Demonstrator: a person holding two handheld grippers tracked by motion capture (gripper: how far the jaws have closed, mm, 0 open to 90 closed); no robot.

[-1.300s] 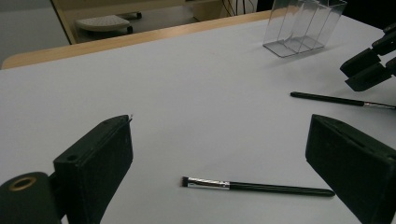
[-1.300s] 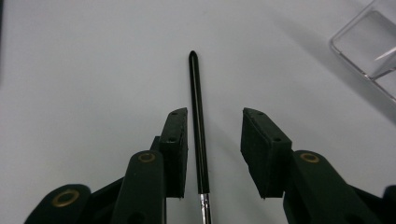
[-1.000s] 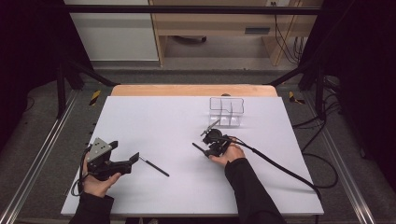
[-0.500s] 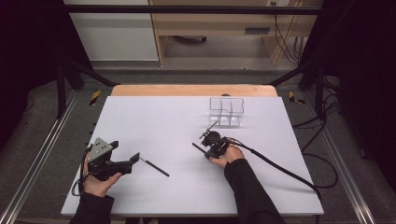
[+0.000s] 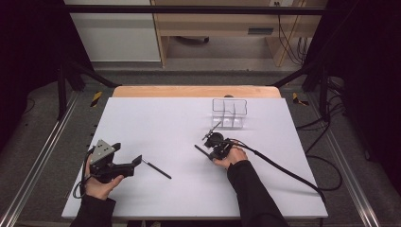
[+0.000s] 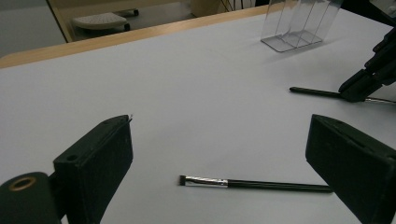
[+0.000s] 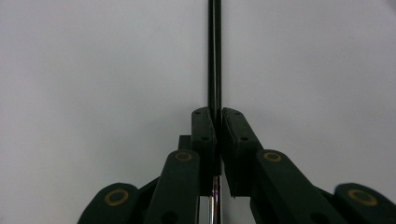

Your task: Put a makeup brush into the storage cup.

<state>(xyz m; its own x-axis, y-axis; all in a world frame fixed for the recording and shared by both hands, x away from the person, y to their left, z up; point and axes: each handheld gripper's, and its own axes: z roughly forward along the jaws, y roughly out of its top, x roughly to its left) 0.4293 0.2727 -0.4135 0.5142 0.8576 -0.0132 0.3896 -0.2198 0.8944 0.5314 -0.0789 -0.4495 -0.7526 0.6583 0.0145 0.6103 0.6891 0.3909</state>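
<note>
A thin black brush [image 7: 215,56] lies on the white table, and my right gripper [image 7: 217,114] is shut on its handle, its jaws having just closed on it. The silver ferrule [image 7: 215,189] shows below the pads. From above, the right gripper [image 5: 211,150] points down at this brush [image 5: 199,149] near the table's middle. A second black brush [image 5: 156,169] with a silver ferrule [image 6: 205,181] lies just ahead of my left gripper [image 5: 128,155], which is open [image 6: 219,137] and apart from it.
A clear plastic organizer [image 5: 229,113] with upright compartments stands behind the right gripper, also seen far off [image 6: 299,25]. The right gripper's cable [image 5: 283,170] trails to the right across the table [image 5: 156,118]. A wooden edge [image 5: 189,91] runs along the back.
</note>
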